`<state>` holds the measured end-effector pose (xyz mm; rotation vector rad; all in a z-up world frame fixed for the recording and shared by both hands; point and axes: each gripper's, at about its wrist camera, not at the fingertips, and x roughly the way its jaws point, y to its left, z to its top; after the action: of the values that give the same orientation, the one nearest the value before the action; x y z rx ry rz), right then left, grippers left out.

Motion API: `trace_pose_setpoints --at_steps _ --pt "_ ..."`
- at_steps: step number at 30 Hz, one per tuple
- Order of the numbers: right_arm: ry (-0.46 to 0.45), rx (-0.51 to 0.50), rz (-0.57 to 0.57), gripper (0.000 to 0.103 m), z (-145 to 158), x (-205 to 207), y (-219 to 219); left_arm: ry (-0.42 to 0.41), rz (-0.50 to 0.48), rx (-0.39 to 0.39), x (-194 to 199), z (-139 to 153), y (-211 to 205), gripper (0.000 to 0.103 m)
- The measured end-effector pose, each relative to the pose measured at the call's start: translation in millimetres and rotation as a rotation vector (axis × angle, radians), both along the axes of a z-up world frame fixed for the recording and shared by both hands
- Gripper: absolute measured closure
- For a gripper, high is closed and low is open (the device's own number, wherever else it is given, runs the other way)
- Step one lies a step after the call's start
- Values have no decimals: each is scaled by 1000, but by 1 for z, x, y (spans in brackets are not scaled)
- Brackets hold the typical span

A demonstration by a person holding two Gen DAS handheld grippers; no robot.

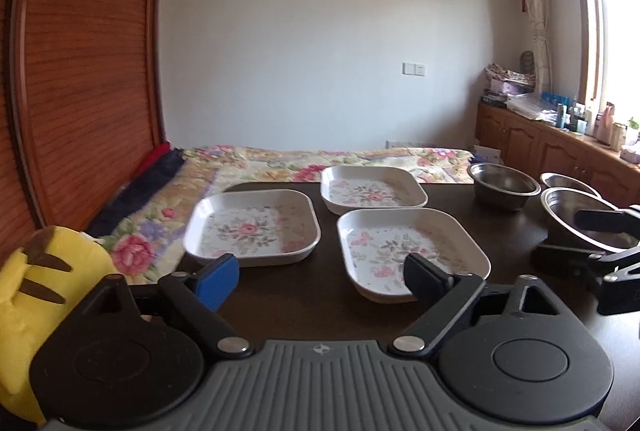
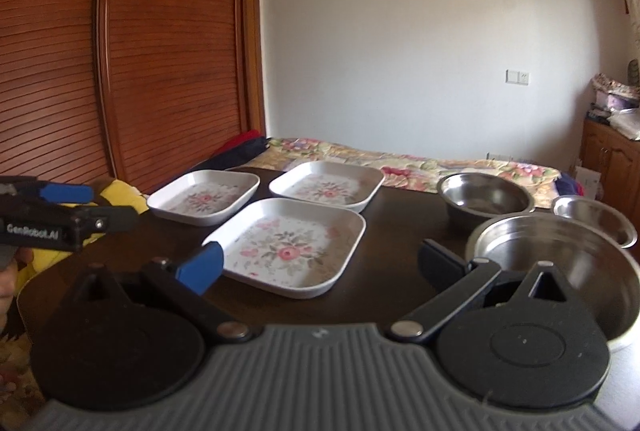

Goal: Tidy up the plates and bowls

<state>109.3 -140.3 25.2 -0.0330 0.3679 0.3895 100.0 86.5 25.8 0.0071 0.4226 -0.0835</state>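
Three square white plates with flower prints lie on the dark table point(image 1: 320, 307): a left plate point(image 1: 254, 227), a far plate point(image 1: 372, 193) and a near plate point(image 1: 412, 253). Three steel bowls stand to their right: a far bowl point(image 1: 502, 185), a small bowl point(image 2: 596, 219) and a large near bowl point(image 2: 560, 263). My left gripper point(image 1: 322, 277) is open, low over the table between the left and near plates, holding nothing. My right gripper point(image 2: 324, 265) is open with the near plate point(image 2: 290, 245) ahead between its fingers and the large bowl beside its right finger.
A bed with a floral cover point(image 1: 280, 159) lies beyond the table. A wooden louvred wardrobe point(image 2: 140, 51) stands on the left, a yellow plush toy point(image 1: 44, 271) by the table's left edge. Low wooden cabinets point(image 1: 560, 147) with clutter run along the right wall.
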Motion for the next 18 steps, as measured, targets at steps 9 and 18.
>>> trace_pose_setpoints --at_steps 9,18 --pt "82 1 41 14 -5 43 4 64 -40 -3 42 -13 -2 41" --pt "167 13 61 37 -12 81 10 130 -94 -30 77 -18 -6 54"
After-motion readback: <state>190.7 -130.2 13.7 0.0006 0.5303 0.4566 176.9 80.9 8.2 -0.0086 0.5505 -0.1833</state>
